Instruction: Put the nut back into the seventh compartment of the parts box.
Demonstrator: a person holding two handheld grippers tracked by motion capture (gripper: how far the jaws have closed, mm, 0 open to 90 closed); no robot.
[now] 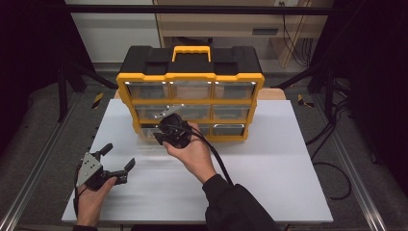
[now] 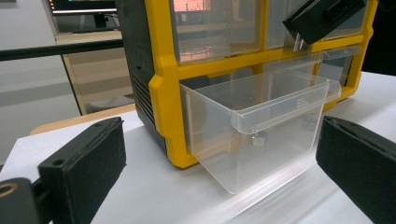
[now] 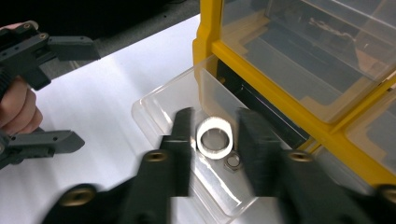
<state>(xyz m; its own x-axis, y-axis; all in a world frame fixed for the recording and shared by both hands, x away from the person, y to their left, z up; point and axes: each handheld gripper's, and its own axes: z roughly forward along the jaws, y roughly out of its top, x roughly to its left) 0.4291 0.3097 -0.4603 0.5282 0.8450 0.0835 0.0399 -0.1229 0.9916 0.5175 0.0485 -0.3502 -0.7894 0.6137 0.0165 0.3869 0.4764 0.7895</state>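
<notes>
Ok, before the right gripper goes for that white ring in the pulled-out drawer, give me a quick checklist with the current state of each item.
1. Bottom-left drawer pulled out of the yellow organizer: ok.
2. White ring lies between the jaws of the right gripper: ok.
3. Right gripper's jaws open, a gap on each side of the ring: ok.
4. Small hex nut sits right beside the ring and could be caught too: not ok.
5. Left gripper open, off to the side on the white table, apart from the drawer: ok.
6. Whether the jaw tips reach the drawer floor: cannot tell.
</notes>
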